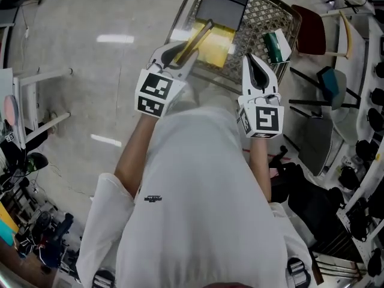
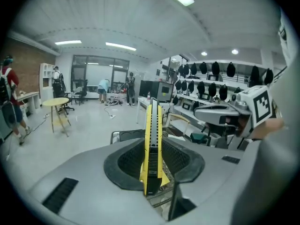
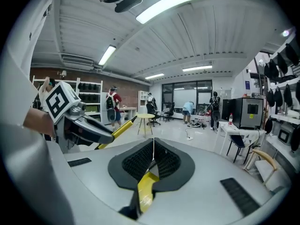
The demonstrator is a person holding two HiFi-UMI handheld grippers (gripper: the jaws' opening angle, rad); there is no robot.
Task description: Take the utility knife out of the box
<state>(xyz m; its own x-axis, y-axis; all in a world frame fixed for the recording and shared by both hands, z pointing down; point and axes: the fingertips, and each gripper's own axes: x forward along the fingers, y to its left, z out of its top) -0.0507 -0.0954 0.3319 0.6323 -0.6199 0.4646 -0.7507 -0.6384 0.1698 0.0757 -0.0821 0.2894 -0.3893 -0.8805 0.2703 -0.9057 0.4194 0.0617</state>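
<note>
ok so from what I can see this one's pretty much done. The left tongs (image 2: 153,162) are clamped on the utility knife (image 2: 153,121), gripping it near its back end. The yellow body with the dark slider strip sits edge-up between the pads, and most of its length sticks out past the tips. In the head view the knife is up in the air, angled over the wire basket (image 1: 267,14), and it isn't touching the yellow box (image 1: 217,48) lying down in there. So I'd call the "take it out" part complete: it's clear of the box and nothing else is hanging off it. The right tongs (image 3: 152,159) are closed with nothing pinched. The pads meet in a thin line, and there's a bit of yellow showing underneath that I can't identify, maybe the box below. They're hanging beside the left one at the basket's near edge, not helping with anything. All that's left, if anything, is carrying the knife away from the basket and putting it down. I can't see a counter in the head view to put it on, so no idea where it goes.
</note>
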